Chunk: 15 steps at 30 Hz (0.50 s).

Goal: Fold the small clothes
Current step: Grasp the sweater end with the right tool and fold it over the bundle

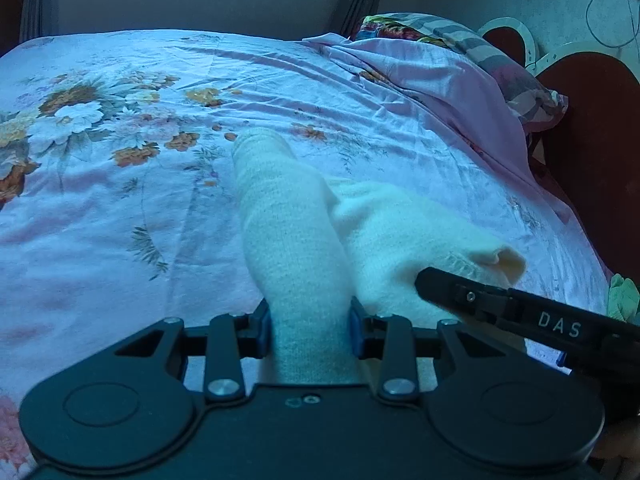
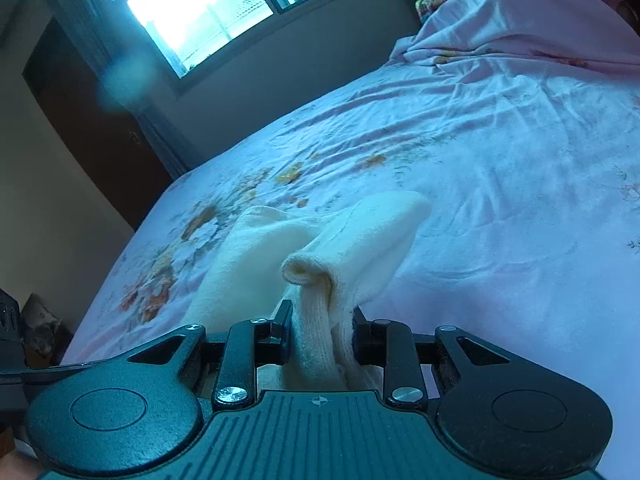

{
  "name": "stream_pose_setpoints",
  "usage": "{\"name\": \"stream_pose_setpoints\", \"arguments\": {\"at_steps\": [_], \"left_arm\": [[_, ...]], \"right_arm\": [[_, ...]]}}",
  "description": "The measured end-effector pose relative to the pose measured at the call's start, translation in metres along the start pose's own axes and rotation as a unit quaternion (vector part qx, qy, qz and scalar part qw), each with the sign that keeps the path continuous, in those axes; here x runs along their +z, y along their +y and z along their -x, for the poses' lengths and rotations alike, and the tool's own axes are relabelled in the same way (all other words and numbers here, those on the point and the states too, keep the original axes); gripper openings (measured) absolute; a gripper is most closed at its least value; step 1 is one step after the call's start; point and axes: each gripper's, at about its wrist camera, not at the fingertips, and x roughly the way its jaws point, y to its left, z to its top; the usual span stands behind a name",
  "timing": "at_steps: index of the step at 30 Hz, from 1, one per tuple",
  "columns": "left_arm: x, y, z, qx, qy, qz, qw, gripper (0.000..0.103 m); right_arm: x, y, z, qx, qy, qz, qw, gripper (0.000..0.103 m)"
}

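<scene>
Currently, both grippers have hold of one white sock (image 1: 304, 240), which lies in the lower centre of both views, over the floral bedsheet (image 1: 120, 200) of the bed.

Left gripper (image 1: 310, 328): its jaws are clamped on the near end of one limb of the sock, the blue pads pressing the knit from either side. This limb runs away from the camera toward the middle of the frame, where its rounded far end reaches the sheet.

Right gripper (image 2: 322, 334): its jaws are clamped on the ribbed cuff, which bunches into a rolled lip just above the pads. In the left wrist view this gripper enters from the lower right edge.

Step in hand, as judged: the sock is gripped at two points and raised at its near ends, ready for a fold.

Next move, as judged: carry the gripped ends forward over the far end, keep both grips level so the limbs stay aligned, then lower onto the sheet before release. A pile of bedding (image 1: 460, 52) at the upper right is well apart.
</scene>
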Motion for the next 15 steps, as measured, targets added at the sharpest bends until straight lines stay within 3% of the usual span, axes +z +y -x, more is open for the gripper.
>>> {"name": "stream_pose_setpoints", "arguments": {"at_steps": [8,15], "left_arm": [[-0.034,0.033,0.071,0.021,-0.017,0.019,0.9995,0.033],[-0.079,0.062,0.091,0.029,-0.024,0.048,0.9982,0.033]], "right_arm": [[-0.039,0.061,0.024,0.048,0.006,0.028,0.998,0.026],[-0.086,0.077,0.024,0.061,0.019,0.047,0.997,0.026]]}}
